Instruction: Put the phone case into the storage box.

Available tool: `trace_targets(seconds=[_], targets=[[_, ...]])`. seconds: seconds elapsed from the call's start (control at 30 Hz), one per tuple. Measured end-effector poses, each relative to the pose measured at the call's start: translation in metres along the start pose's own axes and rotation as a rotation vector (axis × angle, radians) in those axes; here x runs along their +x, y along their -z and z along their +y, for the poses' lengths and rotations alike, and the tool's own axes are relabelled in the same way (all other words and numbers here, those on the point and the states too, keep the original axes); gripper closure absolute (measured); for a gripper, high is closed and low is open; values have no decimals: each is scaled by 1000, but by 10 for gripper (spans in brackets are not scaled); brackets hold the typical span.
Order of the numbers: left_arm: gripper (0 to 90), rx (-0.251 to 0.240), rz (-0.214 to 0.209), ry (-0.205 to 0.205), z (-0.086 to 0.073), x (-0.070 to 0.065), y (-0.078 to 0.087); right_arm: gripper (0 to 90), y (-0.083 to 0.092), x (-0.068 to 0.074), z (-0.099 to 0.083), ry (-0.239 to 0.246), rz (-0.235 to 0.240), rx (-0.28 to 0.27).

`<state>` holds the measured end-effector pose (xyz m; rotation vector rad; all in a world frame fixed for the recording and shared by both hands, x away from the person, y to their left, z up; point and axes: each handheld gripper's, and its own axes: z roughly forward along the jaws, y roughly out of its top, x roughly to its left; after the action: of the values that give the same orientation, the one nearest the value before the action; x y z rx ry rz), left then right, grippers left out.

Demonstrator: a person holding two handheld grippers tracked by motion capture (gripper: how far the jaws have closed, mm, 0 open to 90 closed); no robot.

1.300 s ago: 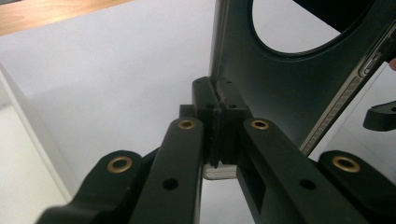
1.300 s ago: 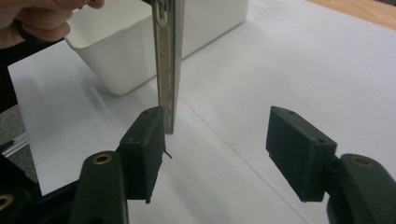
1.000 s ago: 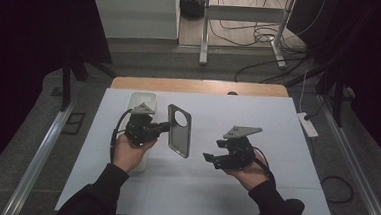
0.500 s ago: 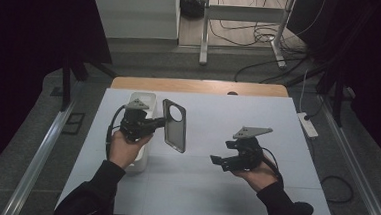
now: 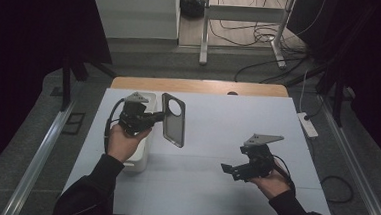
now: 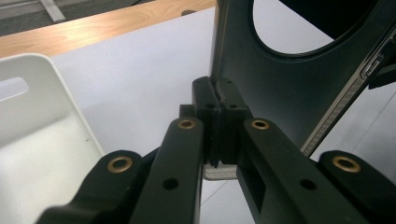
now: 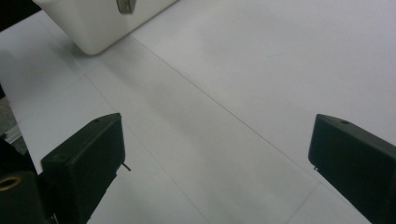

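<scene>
your left gripper (image 5: 159, 117) is clamping the dark phone case (image 5: 173, 120) by its edge, holding it upright left of centre, beside the white bin (image 5: 143, 157). your right gripper (image 5: 229, 169), lower right, has just been opening its jaws, nothing between them.

Two grippers (image 5: 155, 118) (image 5: 227, 169) showing, one phone case (image 5: 173, 120), one white bin (image 5: 140, 157) sitting left, one white table (image 5: 213, 189), one power strip (image 5: 306, 123) lying far right.

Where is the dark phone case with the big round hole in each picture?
High view: phone case left of centre, held up above the table.
Left gripper view: upper right, edge pinched between the fingers.
Right gripper view: none to point at.
Shared landmark: white bin.
</scene>
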<state>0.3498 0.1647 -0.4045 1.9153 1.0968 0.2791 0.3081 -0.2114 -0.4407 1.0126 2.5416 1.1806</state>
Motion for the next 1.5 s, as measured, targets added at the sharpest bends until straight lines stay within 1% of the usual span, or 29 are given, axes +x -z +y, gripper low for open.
trace_targets(seconds=[0.17,0.23,0.27,0.33,0.4,0.47,0.7,1.03,1.1,1.2,1.3,1.5], targets=[[888,2,1,17,5,5,1,0,4,-1,-7,7,-22,9],[888,3,2,24,8,8,2,0,5,-2,-9,2,-27,5],[888,4,5,28,9,9,2,0,6,-3,-11,0,-36,4],[888,4,8,29,11,11,3,0,9,-5,-15,1,-51,11],[888,5,9,34,14,14,5,0,10,-6,-17,0,-55,11],[888,12,21,31,16,16,7,0,12,-8,-20,-4,-63,11],[888,8,39,37,22,23,13,0,20,-9,-29,-11,-85,15],[888,5,76,36,32,32,23,0,30,-13,-41,-40,-103,4],[888,6,82,41,33,34,24,0,31,-13,-42,-39,-105,5],[888,4,93,41,35,38,27,0,35,-15,-47,-51,-113,4],[888,1,104,51,36,42,30,0,38,-17,-50,-57,-125,8],[888,1,127,59,39,50,34,0,45,-19,-58,-73,-133,-1]])
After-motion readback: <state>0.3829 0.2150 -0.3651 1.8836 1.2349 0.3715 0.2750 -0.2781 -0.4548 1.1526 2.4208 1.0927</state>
